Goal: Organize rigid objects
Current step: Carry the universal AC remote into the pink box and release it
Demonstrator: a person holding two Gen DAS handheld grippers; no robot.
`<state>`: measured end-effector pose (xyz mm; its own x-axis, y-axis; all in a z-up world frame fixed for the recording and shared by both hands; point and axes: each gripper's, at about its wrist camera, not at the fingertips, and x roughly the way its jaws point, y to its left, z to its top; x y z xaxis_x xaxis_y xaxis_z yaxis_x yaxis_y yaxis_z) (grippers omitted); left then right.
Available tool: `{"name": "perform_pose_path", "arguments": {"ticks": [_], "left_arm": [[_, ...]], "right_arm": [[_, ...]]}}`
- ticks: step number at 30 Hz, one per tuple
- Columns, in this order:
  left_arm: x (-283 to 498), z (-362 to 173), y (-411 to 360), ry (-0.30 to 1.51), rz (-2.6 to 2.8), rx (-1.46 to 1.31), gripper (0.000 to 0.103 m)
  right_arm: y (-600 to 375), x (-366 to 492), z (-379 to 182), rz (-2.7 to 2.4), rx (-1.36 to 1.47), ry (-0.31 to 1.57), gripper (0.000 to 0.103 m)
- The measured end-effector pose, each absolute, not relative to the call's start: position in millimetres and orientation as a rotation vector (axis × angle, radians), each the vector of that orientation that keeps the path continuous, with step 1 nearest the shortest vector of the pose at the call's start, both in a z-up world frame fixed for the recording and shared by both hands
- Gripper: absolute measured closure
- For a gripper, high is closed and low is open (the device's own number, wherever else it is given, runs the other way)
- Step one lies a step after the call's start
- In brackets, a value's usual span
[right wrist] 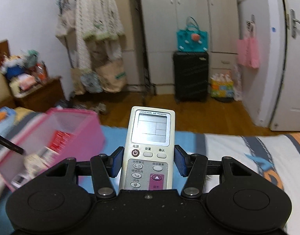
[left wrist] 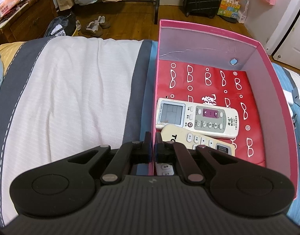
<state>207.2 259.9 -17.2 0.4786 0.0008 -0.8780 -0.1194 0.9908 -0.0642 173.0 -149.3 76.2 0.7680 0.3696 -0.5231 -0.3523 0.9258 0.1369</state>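
The left fingers (left wrist: pixel 153 146) are pressed together on the near wall of the pink box (left wrist: pixel 271 82), pinching its rim low in the centre of the left wrist view, one finger outside the wall and one inside. The right fingers (right wrist: pixel 149 161) sit on either side of a white air-conditioner remote (right wrist: pixel 151 146) in the lower middle of the right wrist view; its screen end points away from the camera, and the blue pads (right wrist: pixel 117 161) seem to touch its sides with little overlap. The box rests on the bed (left wrist: pixel 71 98) and already holds two remotes: a white one (left wrist: pixel 197 117) lying across the red patterned liner, and a cream one (left wrist: pixel 197 139) partly under the left gripper. In the right view the box appears blurred at lower left. The main risk, as I judge it, is the remote slipping or pivoting, since it is smooth and gripped only near its middle. A second risk is the remote's far end catching the box's wall on the way in, which could tip the light box on the soft bedding despite the left hold. Dropping it onto the two remotes could also knock them.
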Motion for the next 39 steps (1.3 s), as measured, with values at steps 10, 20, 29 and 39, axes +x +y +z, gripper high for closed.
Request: {"name": "perform_pose_path", "arguments": {"ticks": [10, 20, 29, 39], "left_arm": [[203.2, -15.8, 262.3, 1.059, 0.066, -0.135, 0.101], [201.4, -14.7, 264.2, 1.056, 0.056, -0.147, 0.1], [199.8, -15.8, 268.3, 1.05, 0.04, -0.168, 0.1], [197.4, -17.5, 271.1, 1.042, 0.026, -0.178, 0.099]], "right_arm": [[-72.0, 177.1, 117.5, 0.74, 0.16, 0.626, 0.044], [39.3, 206.6, 91.9, 0.986, 0.087, 0.847, 0.044], [97.8, 222.2, 45.0, 0.956, -0.132, 0.94, 0.044], [131.8, 225.7, 14.3, 0.853, -0.398, 0.951, 0.044]]}}
